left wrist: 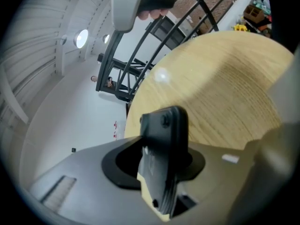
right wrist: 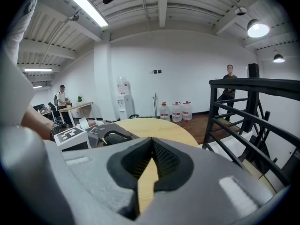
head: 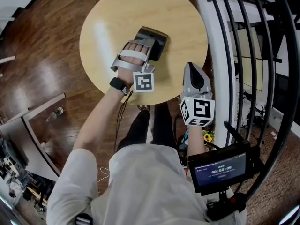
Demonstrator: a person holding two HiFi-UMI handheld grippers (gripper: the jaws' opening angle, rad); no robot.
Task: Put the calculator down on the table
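Straddling the calculator, the left gripper has its jaws parted, and the pads look just clear of the dark slab rather than pinching it. The calculator stands on edge between them, tilted, over the middle of the table. Whether its lower edge touches the wood I cannot tell. The right gripper waits off the table's near rim, well apart, with its jaws together and nothing in them. The calculator looks like a light, rigid plastic slab with a smooth casing, so it would likely slip under a weak pinch yet need little force. The best hold seems to be across its thin body near the middle, kept off the screen end. Left on edge, it will probably tip flat, harmlessly if it is low enough.
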